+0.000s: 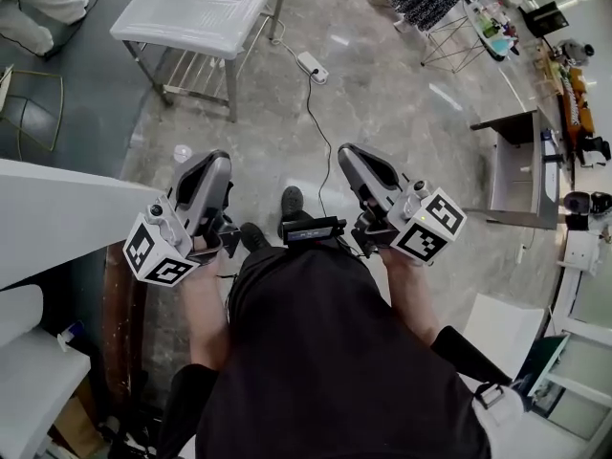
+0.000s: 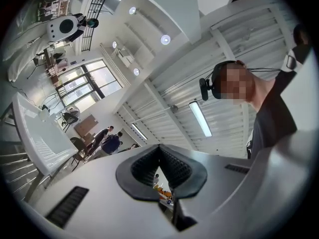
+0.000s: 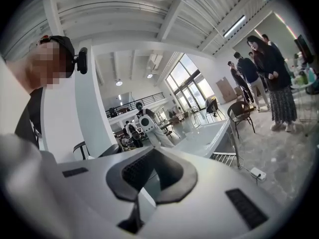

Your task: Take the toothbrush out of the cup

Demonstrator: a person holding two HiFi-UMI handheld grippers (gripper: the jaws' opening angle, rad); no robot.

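toothbrush and cup cannot be located; both grippers are clenched empty.
the left gripper [image 1: 216,160] and right gripper [image 1: 350,151] are held side by side, well short of the white table [image 1: 196,12], jaws pressed together on nothing.

No legible text, number or brand anywhere.

The left white marker cube [image 1: 158,250] on the left gripper [image 1: 215,161] and the right white marker cube [image 1: 428,226] on the right gripper [image 1: 349,151] carry only black-and-white square code patterns, with no letters or digits. The small black bar-shaped device [image 1: 313,229] at the person's waist shows faint pale marks too small to read. The colourful packages [image 1: 497,27] on the far surface's right end bear print too small to make out.
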